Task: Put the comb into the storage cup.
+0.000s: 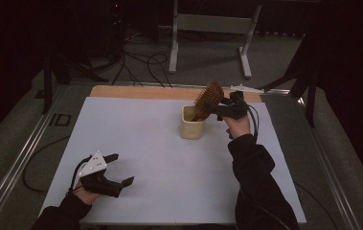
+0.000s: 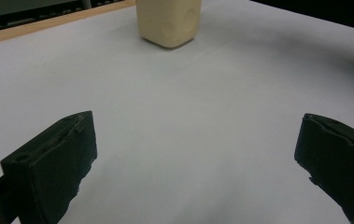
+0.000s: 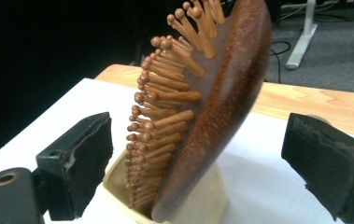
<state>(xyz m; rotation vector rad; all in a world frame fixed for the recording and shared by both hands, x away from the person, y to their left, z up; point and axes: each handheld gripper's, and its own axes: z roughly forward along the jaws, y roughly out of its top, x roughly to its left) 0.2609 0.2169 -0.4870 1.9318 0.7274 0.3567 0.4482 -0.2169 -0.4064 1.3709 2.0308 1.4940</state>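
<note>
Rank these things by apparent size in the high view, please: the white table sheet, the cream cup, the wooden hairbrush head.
1. White table sheet, by far the largest.
2. and 3. Cream cup and wooden hairbrush head: they look about alike, so I do not rank them. The brush stands in the cup, which hides its lower part.

We are seeing wide bare surface (image 1: 169, 163) lying between the left tool (image 1: 121, 168) and the cup (image 1: 191, 128), nothing blocking that path. Far right, the hairbrush (image 1: 208, 98) is standing tilted in the cup, sitting between the right tool's (image 1: 216, 109) spread jaws with gaps on both sides.
</note>
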